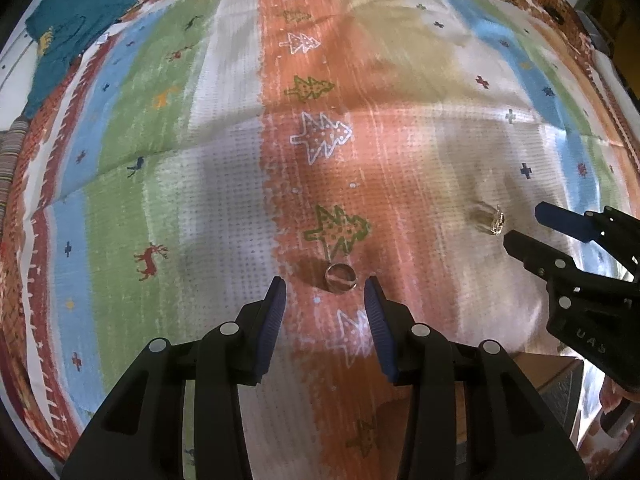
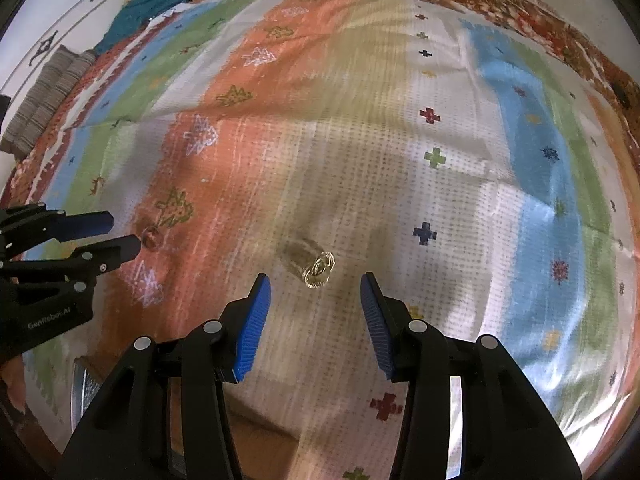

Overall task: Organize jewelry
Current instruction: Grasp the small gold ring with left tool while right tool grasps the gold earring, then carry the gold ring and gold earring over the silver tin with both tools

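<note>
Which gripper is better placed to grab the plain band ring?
Left. The left gripper is open with the band ring just beyond its fingertips; the right gripper faces the ornate ring.

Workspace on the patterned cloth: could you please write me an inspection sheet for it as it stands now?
Surface: striped patterned cloth with tree and cross motifs, creased, partly shadowed.
Job's things: plain ring on the orange stripe just ahead of the left tongs; ornate gold ring on the pale stripe ahead of the right tongs. Both lie loose on the cloth.
Clutter: teal garment at the far left corner; grey folded fabric beside it.
Grippers: both tongs open, holding nothing.
Cables: nothing seen.
Surroundings: brown box edge below the cloth, near side.
</note>
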A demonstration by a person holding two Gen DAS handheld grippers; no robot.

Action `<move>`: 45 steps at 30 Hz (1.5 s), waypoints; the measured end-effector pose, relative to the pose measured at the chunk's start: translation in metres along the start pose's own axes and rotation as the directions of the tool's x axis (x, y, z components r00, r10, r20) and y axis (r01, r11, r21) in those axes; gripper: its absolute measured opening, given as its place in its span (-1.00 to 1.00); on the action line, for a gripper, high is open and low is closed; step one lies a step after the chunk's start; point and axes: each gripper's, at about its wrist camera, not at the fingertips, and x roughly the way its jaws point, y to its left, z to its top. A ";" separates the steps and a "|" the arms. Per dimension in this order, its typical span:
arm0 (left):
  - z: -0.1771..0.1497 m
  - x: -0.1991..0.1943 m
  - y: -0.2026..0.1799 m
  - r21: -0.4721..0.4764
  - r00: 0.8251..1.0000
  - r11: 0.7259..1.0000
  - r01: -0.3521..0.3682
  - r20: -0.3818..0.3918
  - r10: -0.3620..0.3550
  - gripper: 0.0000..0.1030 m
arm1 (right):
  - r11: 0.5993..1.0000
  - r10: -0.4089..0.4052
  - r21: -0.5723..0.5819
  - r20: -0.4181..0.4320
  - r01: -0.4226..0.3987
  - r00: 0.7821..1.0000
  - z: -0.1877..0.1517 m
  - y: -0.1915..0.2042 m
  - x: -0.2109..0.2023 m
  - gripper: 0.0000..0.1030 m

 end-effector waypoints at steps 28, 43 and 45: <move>0.013 0.019 -0.014 0.054 0.999 0.998 -0.032 -0.031 0.034 -0.63 | 0.998 -0.062 -0.018 -0.047 0.061 0.997 0.003 0.002 0.024 -0.68; -0.006 -0.025 -0.007 0.037 0.999 0.999 0.011 0.047 -0.013 -0.63 | 0.999 -0.042 0.004 0.037 0.042 0.998 -0.005 -0.002 -0.018 -0.68; -0.001 -0.030 -0.011 0.040 0.998 0.999 0.018 0.057 -0.020 -0.63 | 0.999 -0.043 0.005 0.046 0.042 0.998 -0.007 -0.001 -0.021 -0.68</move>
